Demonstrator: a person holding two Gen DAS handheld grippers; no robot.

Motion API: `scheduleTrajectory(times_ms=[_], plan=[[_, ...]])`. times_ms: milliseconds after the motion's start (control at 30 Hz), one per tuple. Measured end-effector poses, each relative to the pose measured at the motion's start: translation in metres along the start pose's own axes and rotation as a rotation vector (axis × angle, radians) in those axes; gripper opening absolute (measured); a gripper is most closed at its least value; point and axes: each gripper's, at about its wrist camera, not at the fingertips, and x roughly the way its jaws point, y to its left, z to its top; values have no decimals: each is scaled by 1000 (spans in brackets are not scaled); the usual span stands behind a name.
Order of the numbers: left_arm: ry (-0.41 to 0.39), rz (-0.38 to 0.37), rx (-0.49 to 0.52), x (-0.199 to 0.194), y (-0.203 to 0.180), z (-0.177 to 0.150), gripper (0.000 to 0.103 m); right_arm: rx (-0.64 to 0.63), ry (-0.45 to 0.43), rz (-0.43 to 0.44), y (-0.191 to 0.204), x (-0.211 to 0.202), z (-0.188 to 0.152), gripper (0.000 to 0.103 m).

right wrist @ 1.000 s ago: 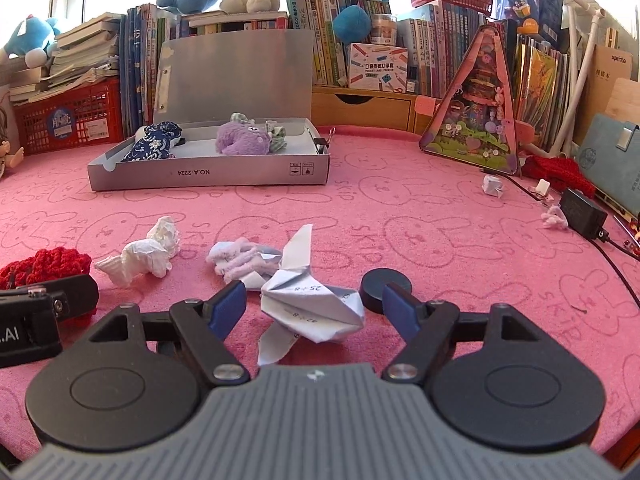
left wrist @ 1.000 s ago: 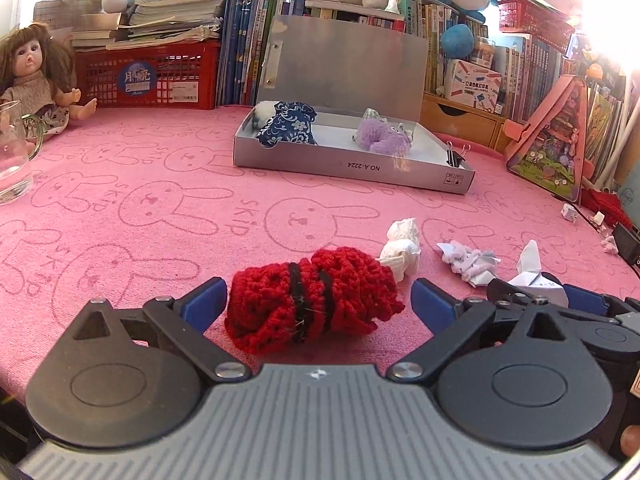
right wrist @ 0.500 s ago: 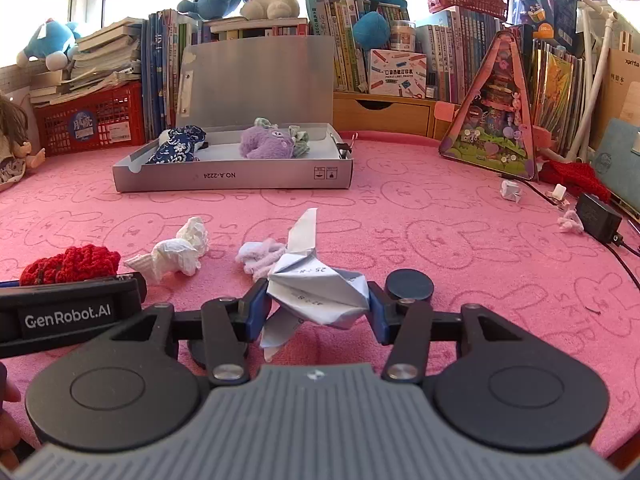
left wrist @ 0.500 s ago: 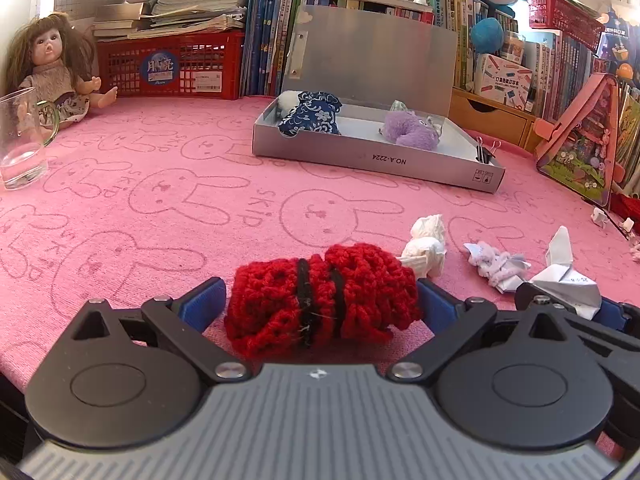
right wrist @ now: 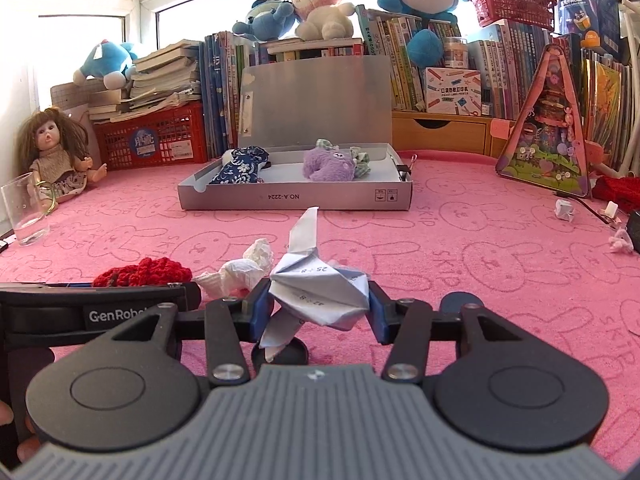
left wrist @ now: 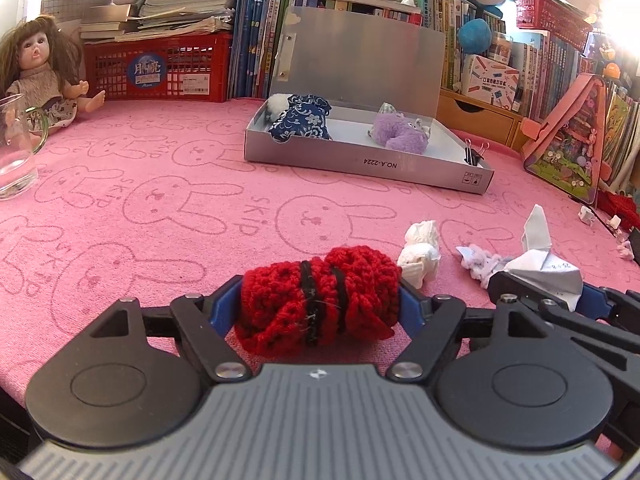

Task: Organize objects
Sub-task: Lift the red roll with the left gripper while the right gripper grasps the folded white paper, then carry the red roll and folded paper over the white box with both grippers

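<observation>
My left gripper point(left wrist: 318, 308) is shut on a red crocheted roll point(left wrist: 320, 298) with two black bands, held just above the pink cloth. My right gripper point(right wrist: 318, 306) is shut on a folded white paper figure point(right wrist: 316, 280), lifted off the cloth. The paper figure also shows in the left wrist view point(left wrist: 540, 264). The red roll shows in the right wrist view point(right wrist: 144, 274). An open grey box point(right wrist: 296, 200) stands at the back, holding a blue floral pouch point(right wrist: 240, 166) and a purple plush point(right wrist: 328, 164).
A crumpled white tissue point(right wrist: 244, 266) and a small pale wad point(left wrist: 478, 260) lie on the cloth between the grippers. A black round cap point(right wrist: 462, 304) lies at the right. A glass cup point(right wrist: 24, 212) and a doll point(right wrist: 56, 152) sit at the left. Books line the back.
Both grippers have closed: the left on the red roll, the right on the paper figure. Both have lifted their objects slightly off the cloth.
</observation>
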Motion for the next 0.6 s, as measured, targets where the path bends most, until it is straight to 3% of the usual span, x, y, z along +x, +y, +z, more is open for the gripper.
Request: scheduleTrajectory(times_ms=[233,600], plan=[[-16,-23,14,-4,4,10,76,41,1,55,-2,1,7,54],[-46,-38,41,6,11,39,76,61,-1,51,-8,18,29,55]])
